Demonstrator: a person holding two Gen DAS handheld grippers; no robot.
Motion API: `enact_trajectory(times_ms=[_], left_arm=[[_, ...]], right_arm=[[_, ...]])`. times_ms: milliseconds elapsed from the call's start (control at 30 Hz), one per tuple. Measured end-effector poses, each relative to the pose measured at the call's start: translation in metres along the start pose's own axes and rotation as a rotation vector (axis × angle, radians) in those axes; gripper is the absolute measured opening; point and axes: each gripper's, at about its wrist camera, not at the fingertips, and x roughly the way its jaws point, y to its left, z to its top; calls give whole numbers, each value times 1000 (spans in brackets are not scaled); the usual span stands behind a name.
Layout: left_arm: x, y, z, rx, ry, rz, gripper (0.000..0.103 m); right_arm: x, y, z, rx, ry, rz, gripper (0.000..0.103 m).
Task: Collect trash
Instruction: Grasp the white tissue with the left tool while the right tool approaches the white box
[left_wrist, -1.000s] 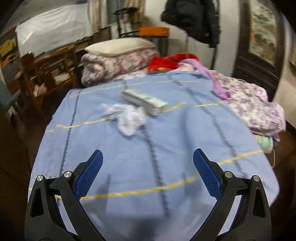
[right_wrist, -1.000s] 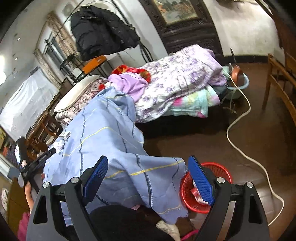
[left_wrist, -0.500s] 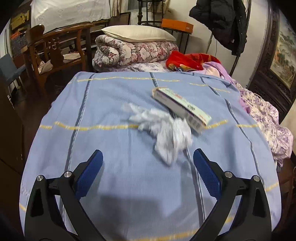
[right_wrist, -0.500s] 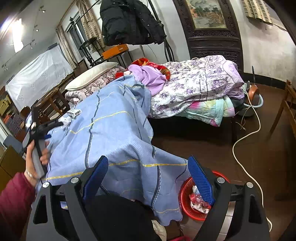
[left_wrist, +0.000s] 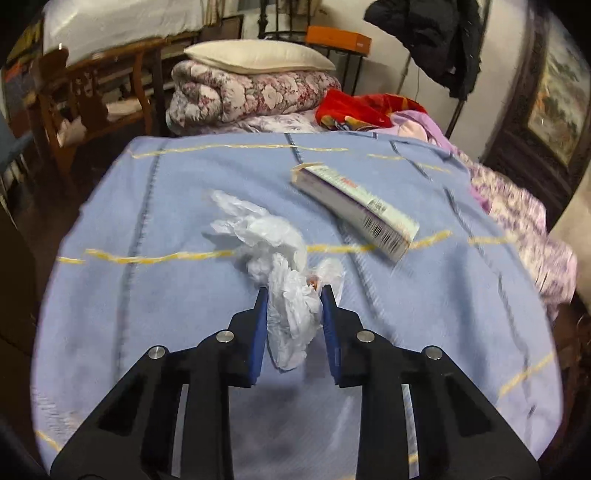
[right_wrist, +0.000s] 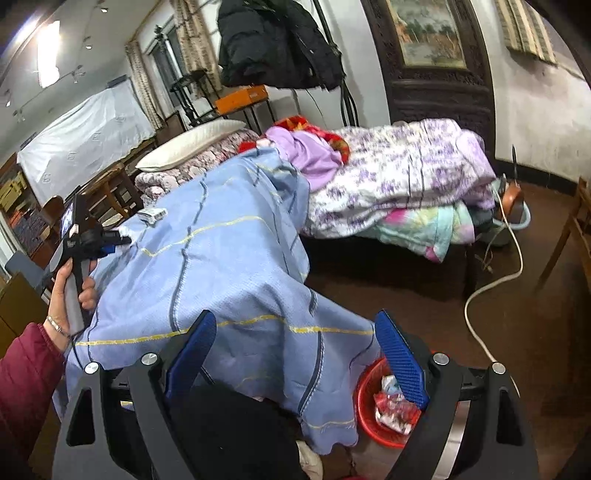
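**Left tongs clamp the crumpled tissue on the bed**

The crumpled white tissue (left_wrist: 286, 291) is a wrinkled wad lying on the blue blanket (left_wrist: 147, 295). Its long axis runs from between the pads away toward upper left. The left tongs (left_wrist: 293, 295) have just closed and grip its near end. A long carton (left_wrist: 356, 210) lies diagonally just beyond. The right tongs (right_wrist: 295, 354) gape empty above the red basket (right_wrist: 365, 413).

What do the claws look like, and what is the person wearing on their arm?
Each claw has a black frame of angled bars with triangle-shaped holes and round silver bolts. Its two fingers carry flat blue pads with a bumpy ribbed surface. The person's left hand comes out of a dark red padded sleeve, with a thin silvery bracelet at the wrist.
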Motion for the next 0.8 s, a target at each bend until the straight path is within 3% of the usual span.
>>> enact_trajectory(times_ms=[167,267,333,367,400,467,500,667,800], left_arm=[[-14,44,-14,-23,18,5,32],[-19,71,-18,-116,9,-66,36],[-21,77,-19,-148,1,-92,47],[-21,76,-19,-144,0,-85,61],[-22,73,-18,-132,2,-54,82],[-23,69,-18,-130,1,59,96],[-25,72,-18,-150,-11,74,96],[-24,96,-21,-280,-14,8,96],[-23,88,-19,-232,-5,35,96]], right_arm=[[-1,14,6,-40,-28,41,86],[12,34,20,-38,-11,116,86],[26,54,32,-60,15,176,86],[32,62,37,-70,28,199,86],[45,79,48,-91,43,236,86],[62,98,61,-117,61,271,86],[75,112,70,-132,76,292,86],[143,172,104,-189,190,351,86],[186,216,125,-253,235,348,86]])
